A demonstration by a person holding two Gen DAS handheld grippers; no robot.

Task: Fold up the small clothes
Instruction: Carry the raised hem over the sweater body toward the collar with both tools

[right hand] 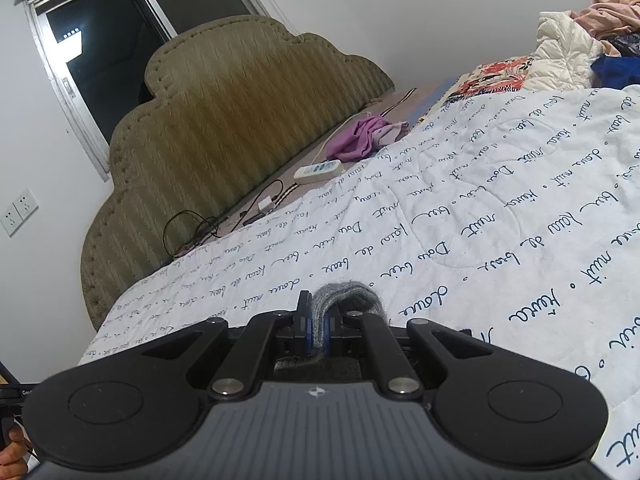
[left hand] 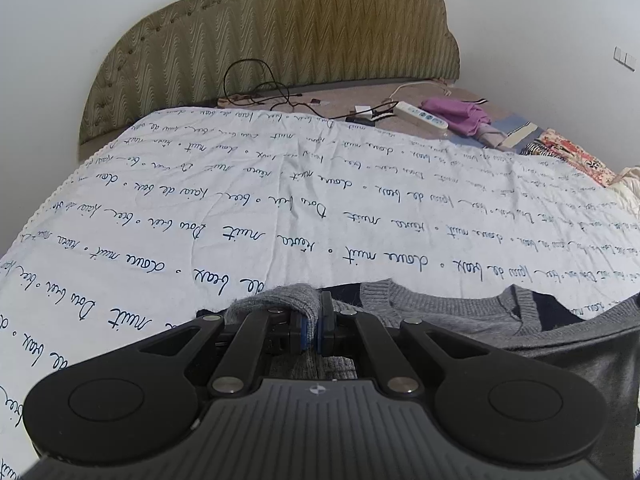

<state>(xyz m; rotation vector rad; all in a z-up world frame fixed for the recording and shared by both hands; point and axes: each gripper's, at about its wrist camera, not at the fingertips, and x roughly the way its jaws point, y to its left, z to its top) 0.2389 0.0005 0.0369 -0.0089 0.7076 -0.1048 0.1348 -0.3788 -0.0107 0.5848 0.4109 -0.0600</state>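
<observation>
Left gripper [left hand: 314, 326] jaws pinched together on a fold of the grey knit sweater [left hand: 460, 312]; the fabric bunches up over and just ahead of the blue pads [left hand: 305, 330]. The rest of the sweater spreads to the right of this gripper, ribbed V-neck collar visible, with dark navy parts beside the grey, lying on the white quilt [left hand: 280, 200] printed with dark cursive script. Right gripper [right hand: 316, 330] jaws likewise clamped on grey knit, a loop of sweater fabric [right hand: 348, 294] poking up between and beyond its pads and curling to the right; the garment's body is hidden beneath the tool in this view. Ahead of both grippers the quilt runs on to an olive padded headboard [left hand: 280, 40]. Far ahead and to the right of the left gripper: white power strip [left hand: 420, 114], black cables [left hand: 256, 84], crumpled purple cloth [left hand: 456, 110]. Ahead and far right of the right gripper: pile of clothes [right hand: 580, 40]. Window [right hand: 100, 60] upper left behind the headboard. A hand [right hand: 12, 452] shows at the lower left edge of the right view.
</observation>
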